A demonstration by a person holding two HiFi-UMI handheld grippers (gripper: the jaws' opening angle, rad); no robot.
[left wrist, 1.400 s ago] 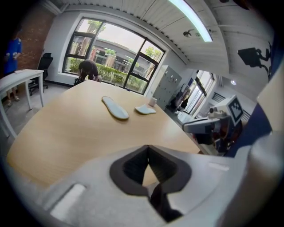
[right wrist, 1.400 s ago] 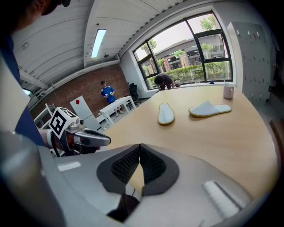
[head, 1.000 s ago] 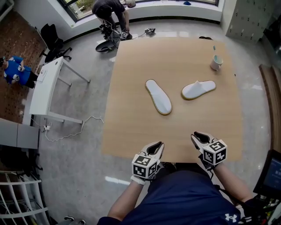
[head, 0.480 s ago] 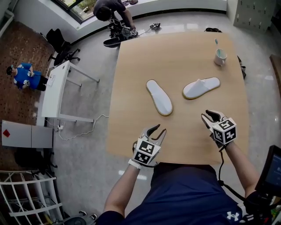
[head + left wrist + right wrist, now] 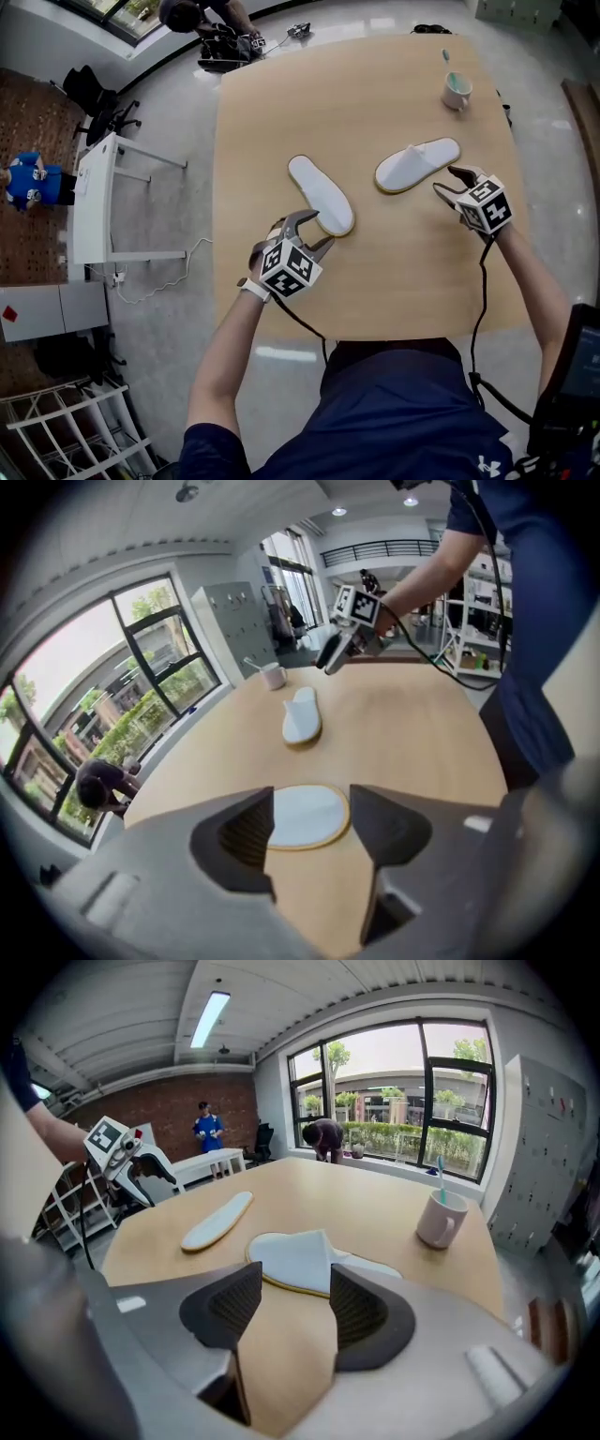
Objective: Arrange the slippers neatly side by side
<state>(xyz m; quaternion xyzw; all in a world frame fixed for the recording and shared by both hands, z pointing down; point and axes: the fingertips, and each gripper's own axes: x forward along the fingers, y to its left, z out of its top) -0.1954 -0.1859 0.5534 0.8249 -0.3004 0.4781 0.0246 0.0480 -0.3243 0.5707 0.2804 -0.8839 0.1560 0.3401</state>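
Both grippers have advanced from the table's (image 5: 375, 281) edge farthest from the mug (image 5: 457, 91) toward the mug, and both pairs of jaws, narrow a second earlier, are opening at this moment. The left gripper (image 5: 307, 230) now stands at the end of the far slipper (image 5: 320, 193), the one lying farther from the mug; its own view shows that rounded end just ahead of the spread jaws, with neither pad touching it. The right gripper (image 5: 447, 181) has arrived beside the near slipper (image 5: 416, 165), which lies between the far slipper and the mug. There too the jaws are wide and the slipper sits just beyond them, not gripped. Neither slipper has shifted: they remain apart on the table and point in different directions, away from each other at the ends nearer the mug. The change is judged to mark the end of the approach and the start of grasping, one slipper per gripper. Arranging has not begun; each slipper must still be turned parallel and brought alongside the other.
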